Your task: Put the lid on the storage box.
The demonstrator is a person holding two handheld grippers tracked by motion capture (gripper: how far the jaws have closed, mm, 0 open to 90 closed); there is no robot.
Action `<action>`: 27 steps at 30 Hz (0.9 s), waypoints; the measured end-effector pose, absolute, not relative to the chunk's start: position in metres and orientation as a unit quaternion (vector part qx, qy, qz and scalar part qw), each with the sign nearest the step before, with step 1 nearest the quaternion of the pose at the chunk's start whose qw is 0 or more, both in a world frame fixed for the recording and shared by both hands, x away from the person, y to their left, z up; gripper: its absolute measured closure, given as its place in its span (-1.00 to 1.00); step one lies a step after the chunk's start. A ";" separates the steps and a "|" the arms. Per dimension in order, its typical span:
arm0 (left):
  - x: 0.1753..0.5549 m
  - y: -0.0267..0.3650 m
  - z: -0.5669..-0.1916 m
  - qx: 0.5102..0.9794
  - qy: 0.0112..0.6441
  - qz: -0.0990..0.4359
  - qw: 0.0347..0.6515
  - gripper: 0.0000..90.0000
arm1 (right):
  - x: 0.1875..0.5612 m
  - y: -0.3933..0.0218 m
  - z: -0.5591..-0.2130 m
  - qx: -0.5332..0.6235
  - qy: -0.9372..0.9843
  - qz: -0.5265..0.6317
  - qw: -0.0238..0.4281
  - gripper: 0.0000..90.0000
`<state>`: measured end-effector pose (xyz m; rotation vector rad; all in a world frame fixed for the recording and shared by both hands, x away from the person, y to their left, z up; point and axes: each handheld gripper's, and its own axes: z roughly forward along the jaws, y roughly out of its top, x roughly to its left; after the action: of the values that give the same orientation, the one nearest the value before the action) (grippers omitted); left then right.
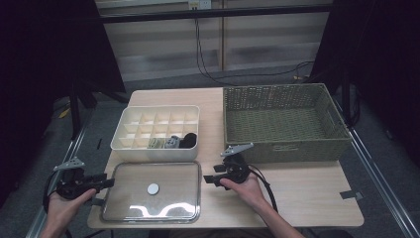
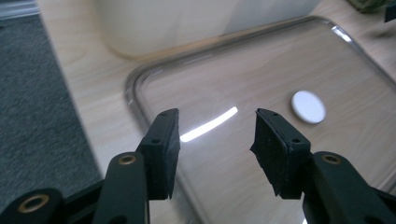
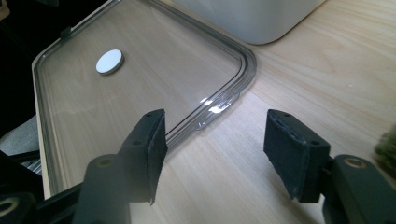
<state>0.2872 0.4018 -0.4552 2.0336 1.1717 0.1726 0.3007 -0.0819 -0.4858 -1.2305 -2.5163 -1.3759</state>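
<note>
The clear lid (image 1: 151, 191) lies flat on the wooden table (image 1: 307, 191), at the front edge near the person. It has a small white round knob (image 1: 153, 188) in its middle. Light shines off its front part. Just behind the lid stands a white box (image 1: 157, 127) with many little square spaces inside. A few small things, some grey and one black (image 1: 188, 141), sit in the front row of the box, toward its right side. I cannot tell what they are.

The left gripper (image 1: 106, 183) is at the left edge of the lid, held in the person's left hand (image 1: 67, 202). Its two black fingers (image 2: 163, 144) are partly apart with nothing between them. In the left gripper view they hang over the left part of the lid, and I cannot tell if they touch it.

The right gripper (image 1: 212, 179) is at the right edge of the lid, held in the right hand (image 1: 245, 188). Its fingers (image 3: 292, 144) are also partly apart and hold nothing. In the right gripper view one finger is over the rim of the lid and the other is over bare table.

A big green woven basket (image 1: 285, 121) stands on the right side of the table, behind the right hand.
</note>
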 end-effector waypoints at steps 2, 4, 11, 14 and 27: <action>0.285 0.405 -0.460 0.797 0.464 0.068 0.381 0.12 | 0.302 -0.078 -0.488 -0.393 -0.809 -0.438 0.014 -0.08; 0.282 0.407 -0.465 0.795 0.470 0.063 0.379 0.12 | 0.303 -0.073 -0.490 -0.391 -0.811 -0.435 0.016 -0.05; 0.269 0.408 -0.475 0.801 0.465 0.063 0.372 0.21 | 0.306 -0.062 -0.494 -0.391 -0.814 -0.429 0.020 0.03; 0.268 0.410 -0.481 0.801 0.471 0.060 0.365 0.23 | 0.307 -0.059 -0.497 -0.396 -0.815 -0.422 0.021 0.07; 0.274 0.403 -0.486 0.813 0.466 0.066 0.342 0.23 | 0.312 -0.054 -0.504 -0.419 -0.805 -0.419 0.031 0.25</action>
<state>0.2742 0.4029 -0.4864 2.1141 1.2121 0.1705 0.3123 -0.0543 -0.5039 -1.2898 -2.4817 -1.2906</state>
